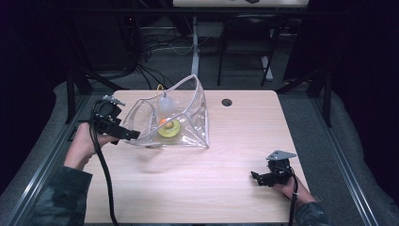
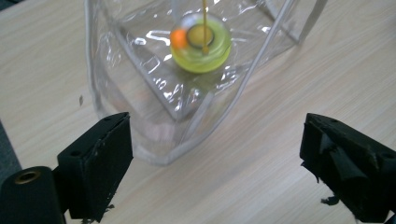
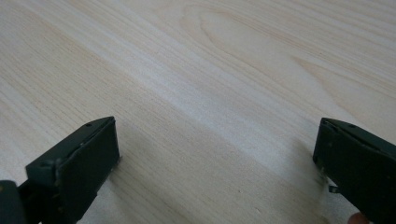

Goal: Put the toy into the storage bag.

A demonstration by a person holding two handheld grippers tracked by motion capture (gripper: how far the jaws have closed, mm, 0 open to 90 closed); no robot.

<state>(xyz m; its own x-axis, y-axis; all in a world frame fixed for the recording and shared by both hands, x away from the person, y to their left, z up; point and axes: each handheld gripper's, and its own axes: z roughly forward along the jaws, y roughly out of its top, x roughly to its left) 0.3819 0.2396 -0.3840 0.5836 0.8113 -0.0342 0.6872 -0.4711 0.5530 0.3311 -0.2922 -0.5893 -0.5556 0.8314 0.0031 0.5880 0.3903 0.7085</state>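
A clear plastic pouch [image 1: 183,117] with white piping stands open on the wooden table [image 1: 235,155], left of centre. Inside it lies a yellow-green round thing [image 1: 168,128] with an orange spot, seen through the pouch [image 2: 154,98] as a yellow-green ring [image 2: 201,44] in the left gripper view. My left gripper [image 1: 126,134] is at the pouch's left corner, jaws wide apart, nothing between them. The left gripper [image 2: 215,154] faces that corner. My right gripper [image 1: 258,178] rests low at the table's right front, open over bare wood. The right gripper [image 3: 215,158] holds nothing.
A small round cable hole [image 1: 227,102] is in the table behind the pouch. Table legs and cables [image 1: 155,47] lie on the floor beyond the far edge. Black frame rails [image 1: 70,94] run along both sides of the table.
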